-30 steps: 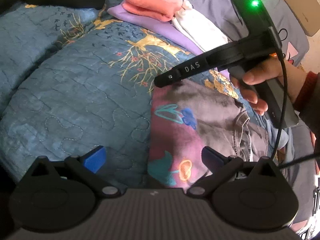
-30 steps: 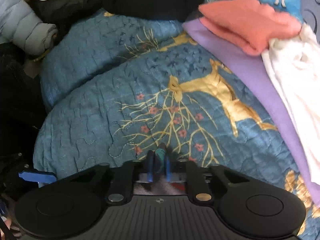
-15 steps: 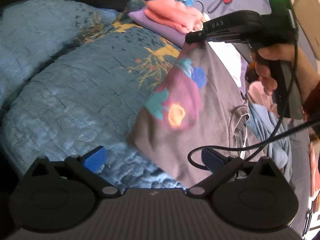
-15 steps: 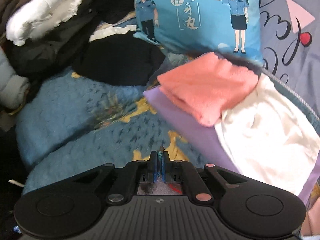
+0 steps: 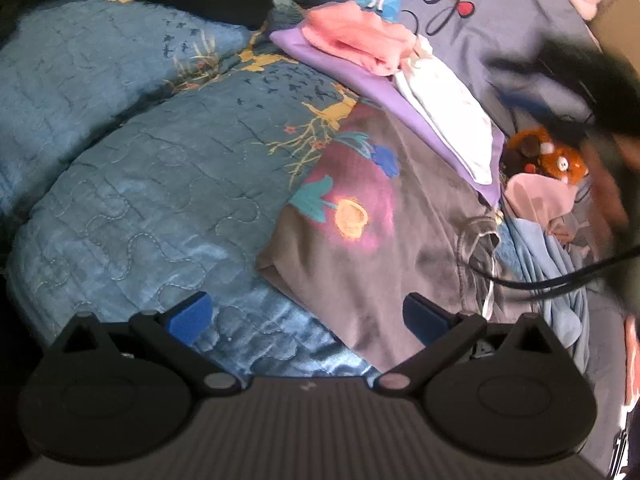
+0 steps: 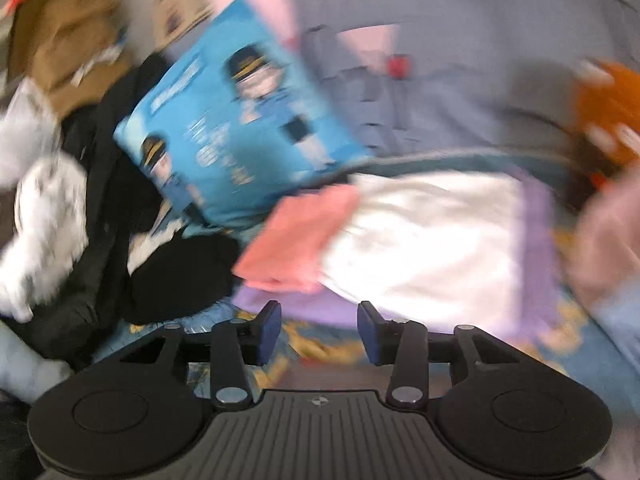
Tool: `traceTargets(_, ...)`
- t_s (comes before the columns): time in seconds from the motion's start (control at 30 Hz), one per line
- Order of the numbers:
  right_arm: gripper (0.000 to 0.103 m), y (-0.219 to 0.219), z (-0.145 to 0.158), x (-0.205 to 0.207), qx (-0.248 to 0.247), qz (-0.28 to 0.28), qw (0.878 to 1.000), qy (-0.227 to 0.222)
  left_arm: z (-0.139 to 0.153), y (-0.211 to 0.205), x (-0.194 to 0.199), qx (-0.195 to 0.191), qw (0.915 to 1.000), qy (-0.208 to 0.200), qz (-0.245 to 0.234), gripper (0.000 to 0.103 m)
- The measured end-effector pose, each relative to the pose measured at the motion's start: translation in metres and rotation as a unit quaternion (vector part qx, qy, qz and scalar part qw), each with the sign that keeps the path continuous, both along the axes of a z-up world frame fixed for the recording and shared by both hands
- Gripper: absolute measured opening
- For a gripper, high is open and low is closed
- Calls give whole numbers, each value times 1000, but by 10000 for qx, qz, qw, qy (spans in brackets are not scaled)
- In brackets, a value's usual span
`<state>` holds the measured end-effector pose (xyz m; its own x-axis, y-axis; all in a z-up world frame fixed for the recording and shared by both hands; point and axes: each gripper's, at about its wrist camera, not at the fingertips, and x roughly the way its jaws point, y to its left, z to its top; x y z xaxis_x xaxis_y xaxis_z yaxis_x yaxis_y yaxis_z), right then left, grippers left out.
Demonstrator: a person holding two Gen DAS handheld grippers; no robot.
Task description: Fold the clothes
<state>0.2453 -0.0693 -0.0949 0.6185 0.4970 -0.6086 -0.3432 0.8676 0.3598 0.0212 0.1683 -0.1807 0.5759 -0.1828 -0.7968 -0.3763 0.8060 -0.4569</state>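
**Now: grey shirt lies ahead of the left gripper**

The grey shirt (image 5: 360, 248), printed with flowers, lies on the quilt (image 5: 140, 184) just ahead and right of the left gripper (image 5: 306, 316), whose fingers stand wide apart and hold nothing. Its long axis runs away from that gripper, toward the purple cloth (image 5: 440, 128). The right gripper (image 6: 318, 328) is also parted and empty; its view is smeared, so it probably sits farther off, facing the white cloth (image 6: 424, 236) and pink cloth (image 6: 296, 244). The left is nearer. The bed is crowded, with loose clothes (image 5: 552, 248) heaped to the right.
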Motion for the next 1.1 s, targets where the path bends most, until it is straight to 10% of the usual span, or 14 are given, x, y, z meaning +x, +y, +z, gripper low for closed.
traceTargets(0.2,48,-111,-38,-100,379,-837,9944,514,6,-10,2,222,9996,-132,-140,102)
traceTargets(0.47,48,-136,-115,-156,1572,-1313,9685,1418,19,-52,24,910,9901,-324,-1021,102)
traceTargets(0.57,32,-135,-125,-154,2009,-1501,9578,1406,24,-73,38,1061,9807,-341,-1607,102)
traceTargets(0.7,7,-132,-118,-147,2244,-1613,9533,1219,36,-93,55,1409,9702,-436,-1924,102)
traceTargets(1.1,5,-88,-83,-124,2398,-1291,9603,607,65,-31,49,1315,9832,-636,-1093,102)
